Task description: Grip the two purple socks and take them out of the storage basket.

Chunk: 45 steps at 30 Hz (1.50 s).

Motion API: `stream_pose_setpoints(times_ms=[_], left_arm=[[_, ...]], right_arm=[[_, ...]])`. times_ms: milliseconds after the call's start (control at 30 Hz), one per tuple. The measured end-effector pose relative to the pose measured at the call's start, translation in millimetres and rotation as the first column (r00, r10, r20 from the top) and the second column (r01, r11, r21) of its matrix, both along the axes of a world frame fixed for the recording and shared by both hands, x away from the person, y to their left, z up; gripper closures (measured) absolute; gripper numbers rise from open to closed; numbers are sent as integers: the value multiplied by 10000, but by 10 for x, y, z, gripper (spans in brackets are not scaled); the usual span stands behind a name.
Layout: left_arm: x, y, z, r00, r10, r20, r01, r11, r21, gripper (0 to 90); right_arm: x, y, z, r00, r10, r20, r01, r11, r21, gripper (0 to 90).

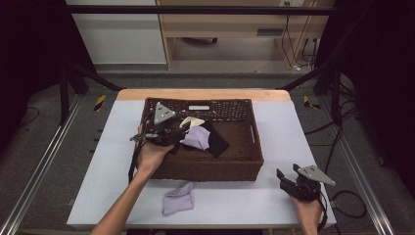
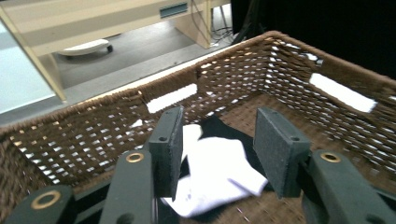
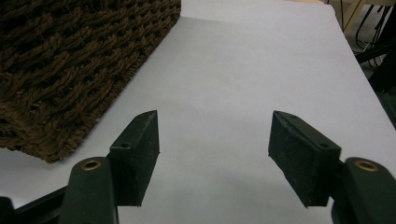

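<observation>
high view: a brown woven basket (image 1: 247,142) sits at the centre of the white tabletop (image 1: 117,147). the left gripper (image 1: 172,133) hangs over the basket's 9 o'clock side, its grey three-cornered plate uppermost, held by the person's left hand (image 1: 151,155). just beside the gripper, inside the basket, lie a lilac cloth (image 1: 196,137), a black cloth (image 1: 216,142) under it toward 4 o'clock, and a cream cloth (image 1: 193,121) at about 11 o'clock of the lilac one. a second lilac cloth (image 1: 179,198) lies on the tabletop outside the basket, near its front wall at 6 o'clock. the right gripper (image 1: 288,176) is at the tabletop's 4 o'clock corner, well apart from the basket.

left gripper view: the left gripper (image 2: 219,151) has its jaws spread apart with nothing between the pads; beyond them a pale cloth (image 2: 219,175) lies on a black cloth (image 2: 217,127) on the basket floor, with the woven walls (image 2: 84,135) behind.

right gripper view: the right gripper (image 3: 212,158) has its jaws wide apart and empty above bare tabletop (image 3: 233,70); a corner of the basket (image 3: 70,60) stands at 10 o'clock.
</observation>
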<state>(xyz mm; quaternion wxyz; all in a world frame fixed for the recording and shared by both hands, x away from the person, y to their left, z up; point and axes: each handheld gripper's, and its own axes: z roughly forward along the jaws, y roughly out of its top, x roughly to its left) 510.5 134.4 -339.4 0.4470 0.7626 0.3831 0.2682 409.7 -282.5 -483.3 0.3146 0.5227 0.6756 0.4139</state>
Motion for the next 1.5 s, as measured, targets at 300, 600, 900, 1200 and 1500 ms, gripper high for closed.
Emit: stream_pose_setpoints(times_ms=[300,600,900,1200,1500], left_arm=[[396,-159,-284,9958,298,-866,-285,9995,165,534],[601,-223,-413,9879,455,-1479,-288,9931,1134,567],[717,-290,-527,9708,676,-2300,-188,9779,2083,542],[774,-356,-672,9434,501,-3278,480,9575,2845,554],[820,-390,-768,8984,765,-4324,806,9392,3338,602]], right_arm=[[3,1,1,10000,56,-2,-56,10000,7,358],[7,5,0,10000,83,-13,-83,9999,-63,360],[16,10,-1,9999,92,-104,-93,9999,-82,358],[11,13,-2,9999,116,-14,-116,9998,-130,351],[10,10,-1,10000,87,-29,-87,9999,-100,329]])
